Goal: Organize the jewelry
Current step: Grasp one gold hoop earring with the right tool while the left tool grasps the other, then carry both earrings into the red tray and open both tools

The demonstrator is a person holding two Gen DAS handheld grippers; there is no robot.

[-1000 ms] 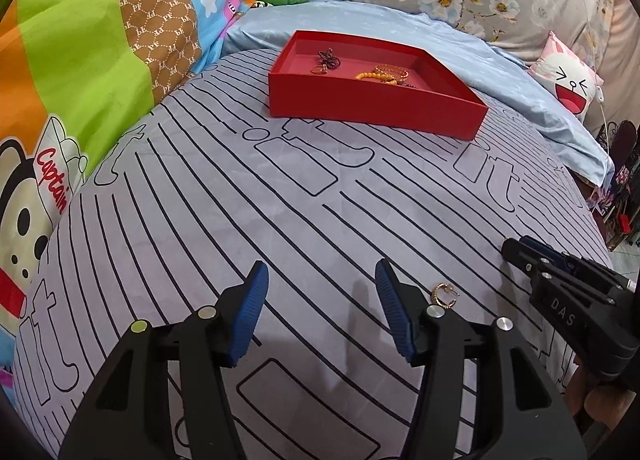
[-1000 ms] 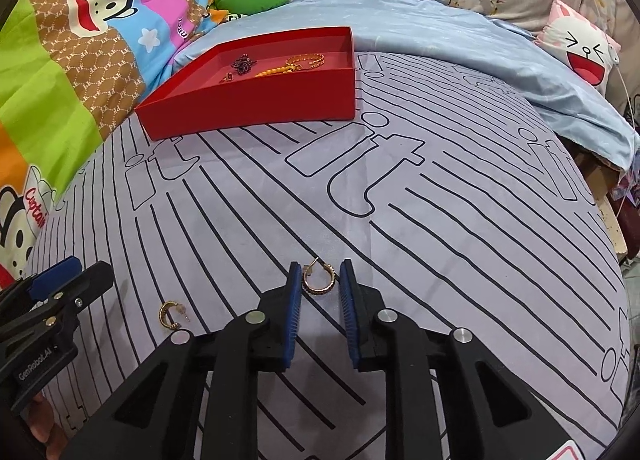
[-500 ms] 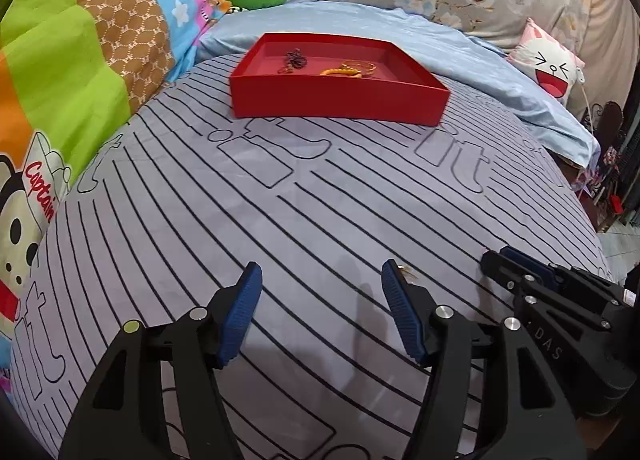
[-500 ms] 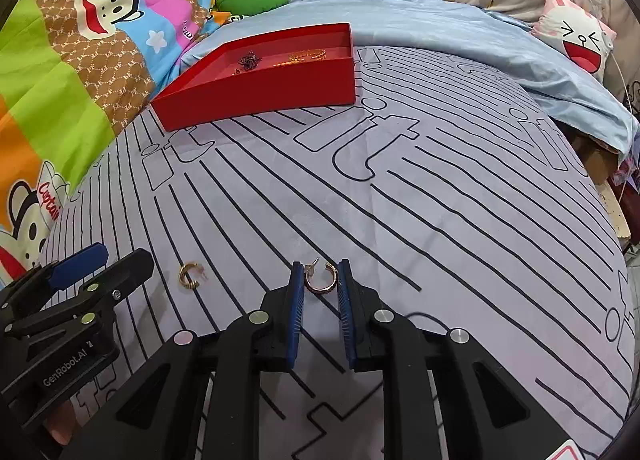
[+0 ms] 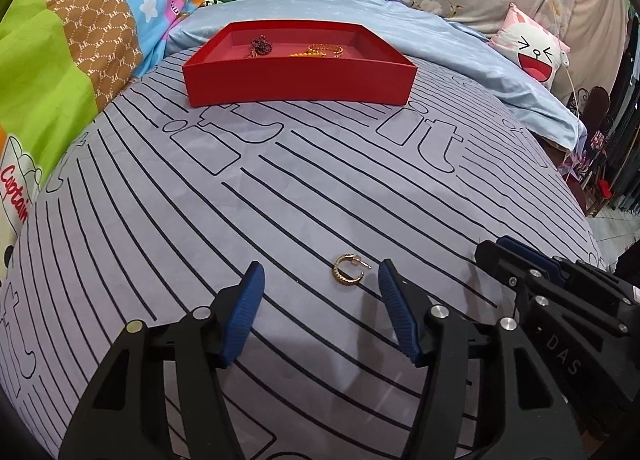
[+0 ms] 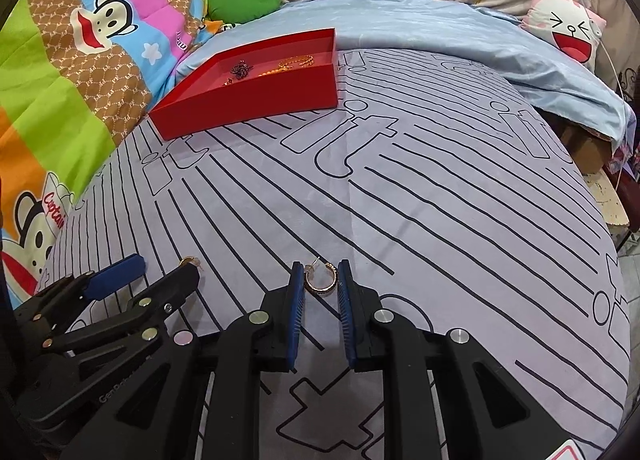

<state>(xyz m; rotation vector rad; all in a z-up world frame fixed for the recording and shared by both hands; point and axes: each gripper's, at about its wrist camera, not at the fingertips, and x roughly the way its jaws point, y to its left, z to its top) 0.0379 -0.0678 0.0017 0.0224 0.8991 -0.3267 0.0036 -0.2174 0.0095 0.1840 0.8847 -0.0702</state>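
Gold, thin and C-shaped, one hoop earring [image 5: 347, 272] lies on the grey line-printed bedsheet [image 5: 280, 196] between the left gripper [image 5: 320, 292]'s wide-apart jaws; its twin hoop [image 6: 321, 279] stands clamped in the right gripper [image 6: 320, 280]'s nearly closed jaws. Soft fabric could bunch into a closing pinch, and the held hoop may slip out on its way to the red cardboard tray [image 5: 298, 78] holding beaded pieces.

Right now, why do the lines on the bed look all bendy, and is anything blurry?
Both wrist views use fisheye lenses, so the striped sheet bulges and the corners go black. Left view: the gold earring looks sharp. Right view: soft shadows under the right gripper.
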